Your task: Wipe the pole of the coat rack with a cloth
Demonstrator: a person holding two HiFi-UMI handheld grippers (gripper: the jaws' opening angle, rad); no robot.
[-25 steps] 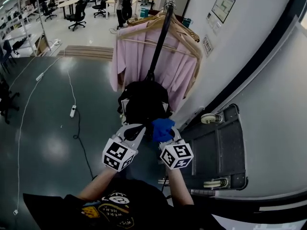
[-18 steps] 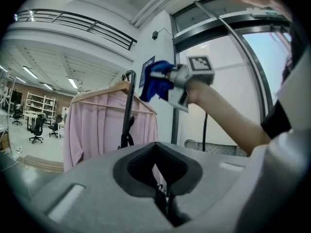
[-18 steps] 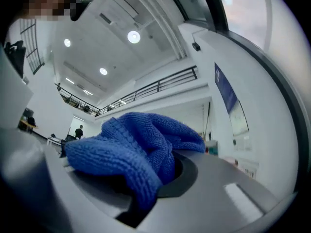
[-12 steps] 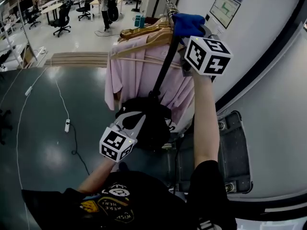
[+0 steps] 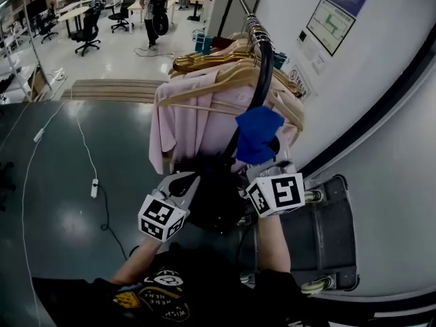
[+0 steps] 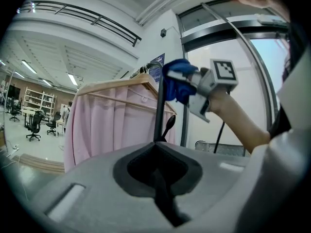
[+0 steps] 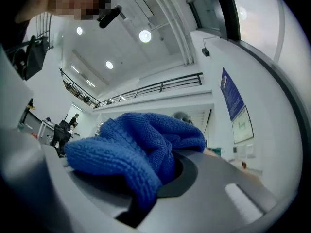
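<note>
Fingers of R gripper (image 5: 262, 169) clamp blue cloth (image 5: 257, 133) by pole (image 5: 263, 73).

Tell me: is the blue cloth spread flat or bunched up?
Bunched up. The blue cloth sits as a crumpled wad pinched in the right hand-held gripper, with folds bulging over its jaws.

I count two grippers, my left gripper (image 5: 181, 181) and right gripper (image 5: 263, 163), one blue cloth (image 5: 257, 133), one pole (image 5: 263, 70), one pink garment (image 5: 185, 125), one black bag (image 5: 212, 186)

Blue cloth (image 5: 257, 133) against the upright dark pole (image 5: 263, 73).
</note>
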